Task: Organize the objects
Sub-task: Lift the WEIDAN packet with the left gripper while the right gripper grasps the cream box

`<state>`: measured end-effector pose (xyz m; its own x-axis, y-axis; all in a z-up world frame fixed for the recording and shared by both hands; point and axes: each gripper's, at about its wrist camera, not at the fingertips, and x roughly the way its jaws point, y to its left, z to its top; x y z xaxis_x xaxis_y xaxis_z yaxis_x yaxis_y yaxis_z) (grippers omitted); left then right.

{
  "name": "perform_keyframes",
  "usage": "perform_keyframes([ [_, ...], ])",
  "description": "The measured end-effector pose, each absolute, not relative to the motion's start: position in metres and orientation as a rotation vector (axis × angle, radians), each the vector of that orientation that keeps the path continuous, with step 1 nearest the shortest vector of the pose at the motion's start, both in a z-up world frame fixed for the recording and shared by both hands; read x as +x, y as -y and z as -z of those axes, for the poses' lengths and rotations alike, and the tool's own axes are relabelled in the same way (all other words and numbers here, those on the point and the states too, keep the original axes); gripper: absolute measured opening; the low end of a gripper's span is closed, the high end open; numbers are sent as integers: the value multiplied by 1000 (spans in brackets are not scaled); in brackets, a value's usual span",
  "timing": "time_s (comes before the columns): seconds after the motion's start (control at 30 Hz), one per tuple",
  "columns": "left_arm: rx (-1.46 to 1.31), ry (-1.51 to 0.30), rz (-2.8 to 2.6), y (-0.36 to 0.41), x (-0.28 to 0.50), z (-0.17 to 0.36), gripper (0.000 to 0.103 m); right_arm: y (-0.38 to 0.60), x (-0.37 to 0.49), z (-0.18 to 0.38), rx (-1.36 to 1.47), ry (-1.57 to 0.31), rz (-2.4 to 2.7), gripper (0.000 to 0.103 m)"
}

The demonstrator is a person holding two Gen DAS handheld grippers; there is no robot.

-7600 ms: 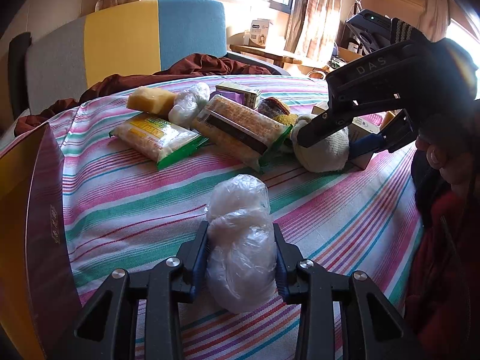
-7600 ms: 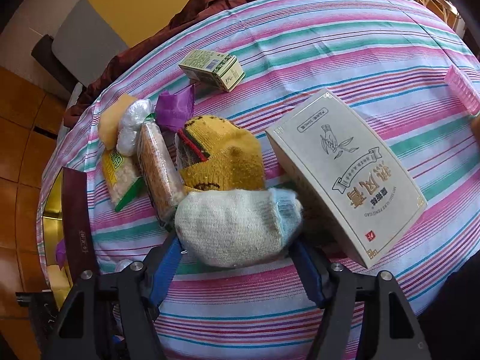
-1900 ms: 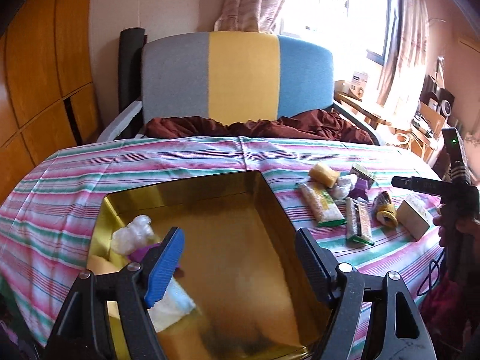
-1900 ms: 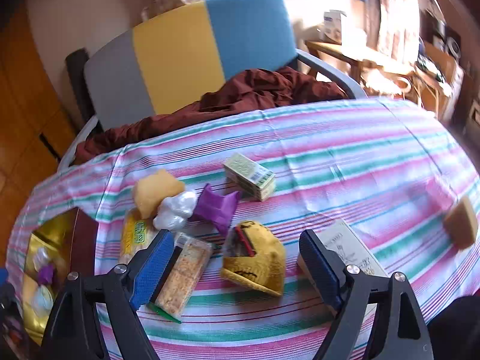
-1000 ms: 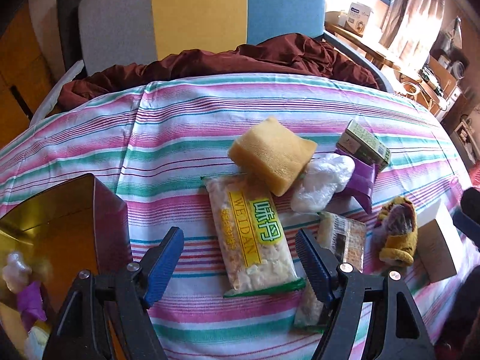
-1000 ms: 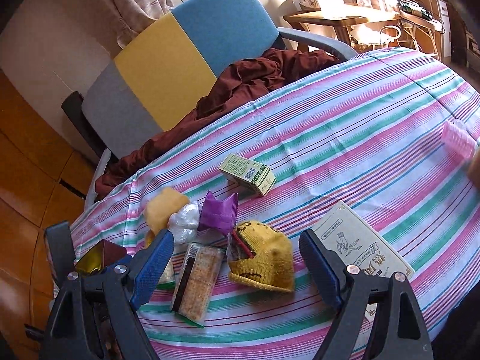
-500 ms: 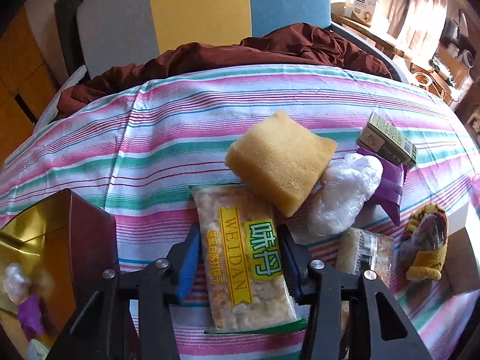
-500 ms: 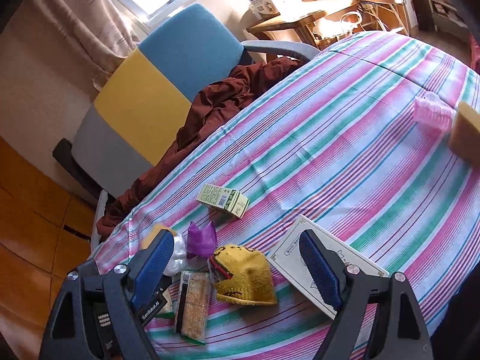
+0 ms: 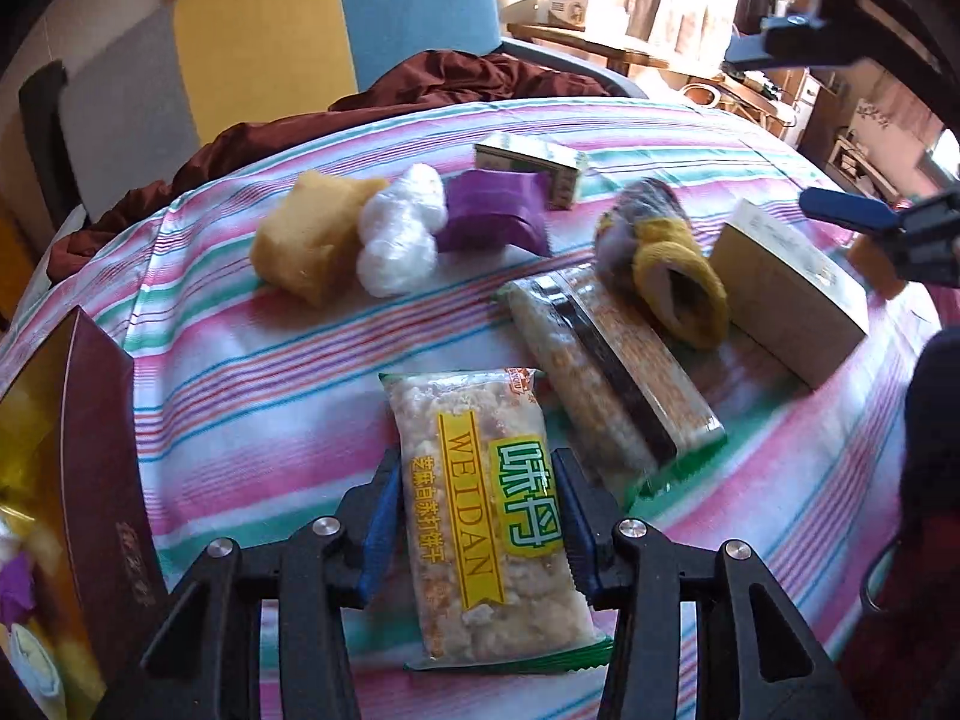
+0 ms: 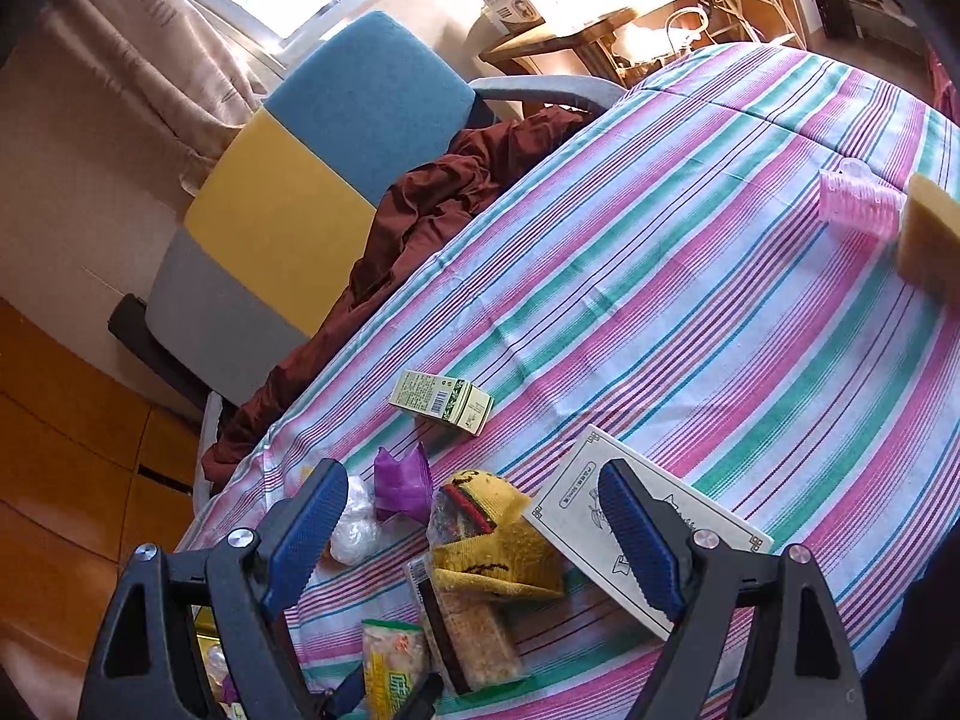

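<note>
Covering the whole work surface, a striped tablecloth [image 9: 252, 420] in pink, green and white carries every item listed here; behind it at twelve o'clock stands a chair [image 9: 264, 42] with grey, yellow and blue panels, a maroon cloth [image 9: 456, 81] heaped on its seat. At nine o'clock in the left wrist view sits an open gold-lined box [image 9: 102, 450] with dark red walls, small items blurred inside. At three o'clock lies a flat beige carton [image 9: 786, 294], with a yellow knitted sock [image 9: 678, 282] just beside it. A long cracker pack [image 9: 612, 378] lies at centre, its far end under the sock. The yellow-labelled snack packet [image 9: 486, 516] sits at six o'clock, pinched at both long edges by the left gripper [image 9: 477, 519], whose jaws have just been closing onto it; whether it is lifted off the cloth cannot be told. The right gripper [image 10: 474, 531] hovers with jaws spread wide and nothing between them, above the sock and carton. Toward eleven o'clock lie a tan sponge [image 9: 306, 240], a white plastic bundle [image 9: 399, 237] touching it, a purple pouch [image 9: 498, 213], and a small green-and-cream box [image 9: 534, 165]. A pink roller [image 10: 858, 204] lies well apart at two o'clock in the right wrist view.
</note>
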<state>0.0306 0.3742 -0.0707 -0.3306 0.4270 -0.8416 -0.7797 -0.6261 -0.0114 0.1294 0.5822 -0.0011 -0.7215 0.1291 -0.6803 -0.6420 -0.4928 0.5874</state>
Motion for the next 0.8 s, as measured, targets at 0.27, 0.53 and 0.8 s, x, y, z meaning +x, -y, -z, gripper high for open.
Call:
perform_keyframes([
  [0.27,-1026,-489,-2051,-335,71,72,48,-585,135,4,-783,-1240,-2191,87],
  [0.53,-929,-488,-2064,-327,76,79,49,-589,137,13,-813,-1245,-2120,87],
  [0.8,-892,-482,-2053,-323,74,80,49,-592,137,15,-842,-1122,-2040,87],
])
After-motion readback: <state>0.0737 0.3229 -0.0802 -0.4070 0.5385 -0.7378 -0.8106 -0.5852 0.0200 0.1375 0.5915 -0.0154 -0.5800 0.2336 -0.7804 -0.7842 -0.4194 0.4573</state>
